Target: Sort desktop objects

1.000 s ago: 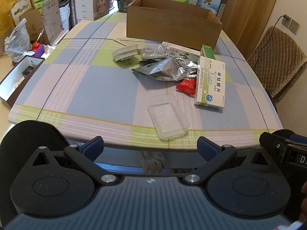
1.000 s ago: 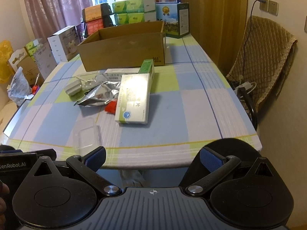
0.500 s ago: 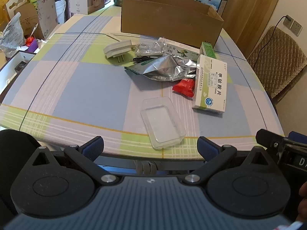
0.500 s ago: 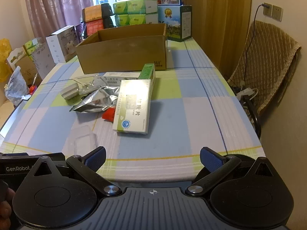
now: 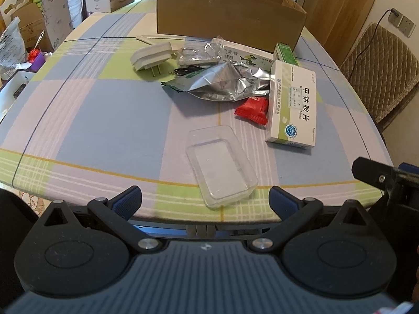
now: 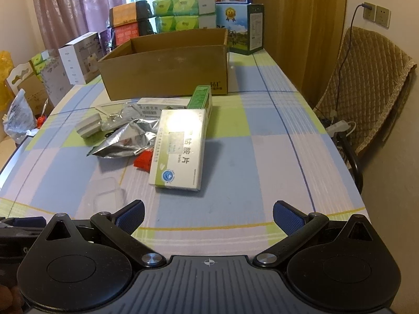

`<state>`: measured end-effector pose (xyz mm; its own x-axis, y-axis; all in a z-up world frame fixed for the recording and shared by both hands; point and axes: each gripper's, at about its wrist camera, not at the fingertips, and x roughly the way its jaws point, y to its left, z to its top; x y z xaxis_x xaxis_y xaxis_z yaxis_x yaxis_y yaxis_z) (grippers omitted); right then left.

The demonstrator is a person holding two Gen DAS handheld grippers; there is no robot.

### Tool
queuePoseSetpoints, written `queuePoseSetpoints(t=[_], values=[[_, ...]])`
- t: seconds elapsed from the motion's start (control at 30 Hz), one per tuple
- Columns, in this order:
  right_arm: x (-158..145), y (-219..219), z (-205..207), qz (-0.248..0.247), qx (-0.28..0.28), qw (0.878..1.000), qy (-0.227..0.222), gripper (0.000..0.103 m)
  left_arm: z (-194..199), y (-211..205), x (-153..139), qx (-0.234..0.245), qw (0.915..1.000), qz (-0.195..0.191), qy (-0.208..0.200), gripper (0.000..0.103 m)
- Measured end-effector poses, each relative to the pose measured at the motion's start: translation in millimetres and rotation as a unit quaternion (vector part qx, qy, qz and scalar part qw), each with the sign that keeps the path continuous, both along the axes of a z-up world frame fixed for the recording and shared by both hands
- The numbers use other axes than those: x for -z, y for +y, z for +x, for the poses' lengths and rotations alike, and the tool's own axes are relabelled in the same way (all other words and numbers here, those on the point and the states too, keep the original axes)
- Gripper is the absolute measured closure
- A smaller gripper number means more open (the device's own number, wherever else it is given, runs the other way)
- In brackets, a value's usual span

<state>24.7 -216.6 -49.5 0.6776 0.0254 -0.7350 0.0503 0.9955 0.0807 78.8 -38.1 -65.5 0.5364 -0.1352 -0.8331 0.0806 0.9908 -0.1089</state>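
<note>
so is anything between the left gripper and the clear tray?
Nothing visible. The left gripper is open, and the clear plastic tray lies directly ahead near the table edge, with only bare tablecloth between them.

You see a desk (image 5: 110, 120) checked in pale blue, lilac and green, a brown cardboard box (image 5: 225, 13), a silver foil pouch (image 5: 222, 83), a red packet (image 5: 254, 110), and a white-and-green medicine box (image 5: 293, 104).

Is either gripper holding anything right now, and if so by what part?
Nothing is held. The left gripper and right gripper are both open above the table's near edge.
</note>
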Motion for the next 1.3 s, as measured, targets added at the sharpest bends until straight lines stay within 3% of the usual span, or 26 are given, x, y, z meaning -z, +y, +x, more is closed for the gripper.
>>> queuePoseSetpoints(t=[0.13, 0.4, 0.53, 0.63, 0.67, 1.1, 1.17, 1.3], values=[[4, -3, 8, 0.002, 0.005, 1.000, -0.002, 0.002, 5, -8, 5, 0.012, 0.9999, 0.002, -0.003, 0.003], [15, -11, 28, 0.003, 0.009, 1.000, 0.008, 0.002, 27, -26, 26, 0.028, 0.9993, 0.025, -0.006, 0.017], [22, -12, 38, 0.004, 0.009, 1.000, 0.015, 0.002, 40, -29, 39, 0.036, 0.9987, 0.035, -0.003, 0.029], [26, -9, 46, 0.006, -0.001, 1.000, 0.015, 0.002, 46, -24, 41, 0.038, 0.9985, 0.038, -0.007, 0.049], [28, -7, 49, 0.006, -0.005, 1.000, 0.015, 0.002, 47, -22, 41, 0.038, 0.9984, 0.041, -0.011, 0.050], [49, 34, 106, -0.013, -0.038, 0.999, -0.013, 0.003, 66, 10, 41, 0.017, 0.9987, 0.042, -0.024, 0.051], [53, 36, 113, -0.017, -0.037, 0.999, -0.013, 0.016, 67, 12, 41, 0.014, 0.9988, 0.039, -0.025, 0.051], [63, 38, 126, -0.029, -0.033, 0.999, -0.006, 0.020, 67, 15, 41, 0.010, 0.9992, 0.031, -0.025, 0.051]])
